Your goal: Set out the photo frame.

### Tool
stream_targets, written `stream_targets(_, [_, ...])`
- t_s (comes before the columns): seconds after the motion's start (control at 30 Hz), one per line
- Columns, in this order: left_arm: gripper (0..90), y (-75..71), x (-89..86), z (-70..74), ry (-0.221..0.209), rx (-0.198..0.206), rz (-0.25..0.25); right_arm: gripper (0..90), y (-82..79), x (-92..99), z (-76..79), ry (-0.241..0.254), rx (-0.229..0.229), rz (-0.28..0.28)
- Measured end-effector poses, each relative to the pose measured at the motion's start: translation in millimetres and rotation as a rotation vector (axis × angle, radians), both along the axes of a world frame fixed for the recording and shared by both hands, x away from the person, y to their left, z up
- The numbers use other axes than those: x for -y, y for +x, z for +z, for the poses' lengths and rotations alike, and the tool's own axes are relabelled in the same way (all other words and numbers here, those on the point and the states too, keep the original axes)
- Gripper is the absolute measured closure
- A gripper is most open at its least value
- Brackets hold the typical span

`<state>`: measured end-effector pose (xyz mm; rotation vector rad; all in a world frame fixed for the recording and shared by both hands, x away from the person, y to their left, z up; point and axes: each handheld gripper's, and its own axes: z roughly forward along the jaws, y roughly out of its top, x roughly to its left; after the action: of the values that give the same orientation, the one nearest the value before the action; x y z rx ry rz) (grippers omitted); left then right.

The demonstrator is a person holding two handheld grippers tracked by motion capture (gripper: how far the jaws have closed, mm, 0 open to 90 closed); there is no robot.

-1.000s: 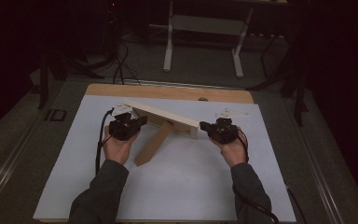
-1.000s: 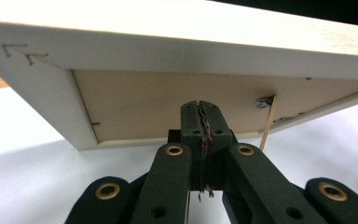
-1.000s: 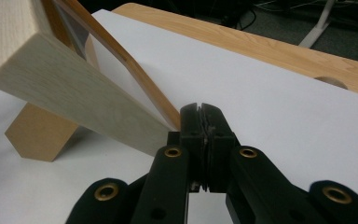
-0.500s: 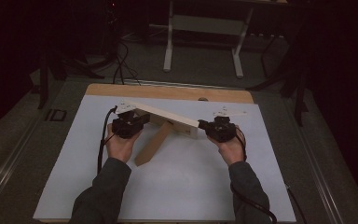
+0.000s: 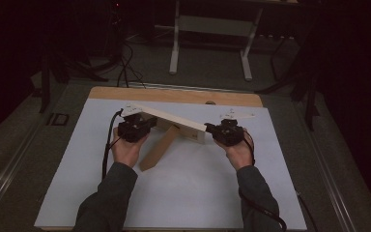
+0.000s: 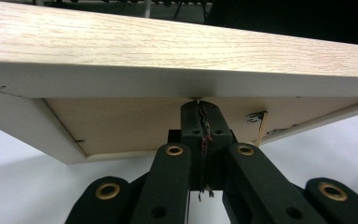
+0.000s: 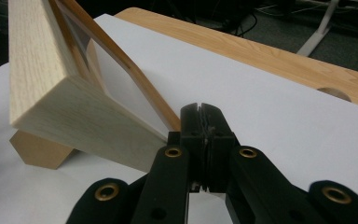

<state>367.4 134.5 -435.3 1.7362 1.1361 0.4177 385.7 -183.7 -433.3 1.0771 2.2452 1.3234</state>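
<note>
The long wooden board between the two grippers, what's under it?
Under the long board, a shorter wooden piece angles down onto the white sheet. The left gripper sits beneath its edge. Where the two boards meet is covered.

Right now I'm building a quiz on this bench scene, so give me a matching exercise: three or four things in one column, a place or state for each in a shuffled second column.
Things:
1. left tool
2. right tool
3. long pale board
4. short wooden block

Places or states:
A. lies on the white sheet, reaching under the board
B. shut, at the board's right end
C. spans between both tools
D. shut, at the board's left end

Pairs: 1-D, 2-B, 3-C, 4-A
</note>
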Motion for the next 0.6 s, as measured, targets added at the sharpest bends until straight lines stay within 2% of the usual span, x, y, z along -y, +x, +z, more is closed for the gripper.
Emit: stream_targets(0.6, [90.0, -0.2, 11.8, 0.5, 0.014, -0.003, -0.024, 89.5, -2.0, -2.0, 0.3, -0.007, 0.007, 0.012])
